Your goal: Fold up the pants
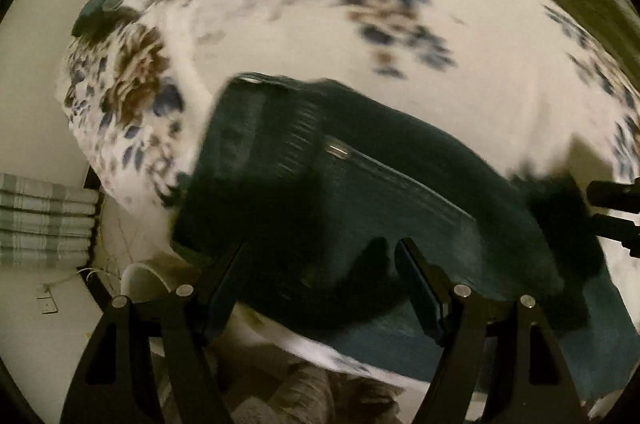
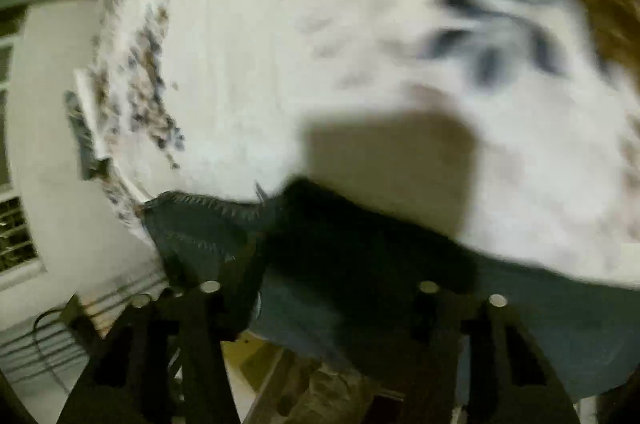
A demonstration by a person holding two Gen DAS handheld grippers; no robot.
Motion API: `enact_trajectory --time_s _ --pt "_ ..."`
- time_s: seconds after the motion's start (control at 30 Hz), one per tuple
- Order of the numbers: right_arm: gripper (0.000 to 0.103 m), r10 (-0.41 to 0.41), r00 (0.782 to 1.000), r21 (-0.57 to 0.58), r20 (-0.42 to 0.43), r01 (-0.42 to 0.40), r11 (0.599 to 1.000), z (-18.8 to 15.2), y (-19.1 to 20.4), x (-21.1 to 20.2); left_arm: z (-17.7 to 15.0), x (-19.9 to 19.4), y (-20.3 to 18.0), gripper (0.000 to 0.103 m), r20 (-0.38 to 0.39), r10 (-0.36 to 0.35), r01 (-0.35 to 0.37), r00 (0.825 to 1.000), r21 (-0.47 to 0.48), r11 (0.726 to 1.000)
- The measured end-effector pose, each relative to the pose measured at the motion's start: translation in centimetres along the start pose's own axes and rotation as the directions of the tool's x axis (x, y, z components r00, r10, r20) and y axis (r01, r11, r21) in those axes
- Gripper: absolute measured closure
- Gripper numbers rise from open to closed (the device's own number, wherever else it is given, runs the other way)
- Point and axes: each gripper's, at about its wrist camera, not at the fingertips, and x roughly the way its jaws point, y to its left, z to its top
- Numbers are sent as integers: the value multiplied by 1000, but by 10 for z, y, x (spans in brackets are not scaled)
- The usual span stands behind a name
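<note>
Both wrist cameras look steeply down, close over a bed (image 1: 460,72). Each view faces forward past its own gripper fingers; both share the dark pants (image 1: 320,184) and the floral bedsheet (image 2: 360,64).

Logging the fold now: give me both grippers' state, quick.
Left gripper: open, fingers spread over the dark pants, nothing pinched.
Right gripper: cannot be told; its view is blurred and the fingers merge with the dark cloth.

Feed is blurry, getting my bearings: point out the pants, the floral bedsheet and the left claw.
pants (image 1: 360,192), left wrist view, dark fabric near the zipper
floral bedsheet (image 1: 400,44), left wrist view, bare white patch
left claw (image 1: 320,264), left wrist view, midway between its fingertips
</note>
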Motion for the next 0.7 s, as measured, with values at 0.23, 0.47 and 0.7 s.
enact_trajectory --time_s 0.23,0.47,0.7 --pt "94 -156 988 33 -6 157 987 21 32 23 29 35 45 30 -43 -60 58 997 -55 997" --pt "95 -163 979 109 121 150 983 15 35 -10 37 44 65 30 -54 -128 124 990 -75 990" --pt "59 -210 970 60 119 205 977 16 44 -3 38 46 105 30 -76 -187 175 979 -145 974"
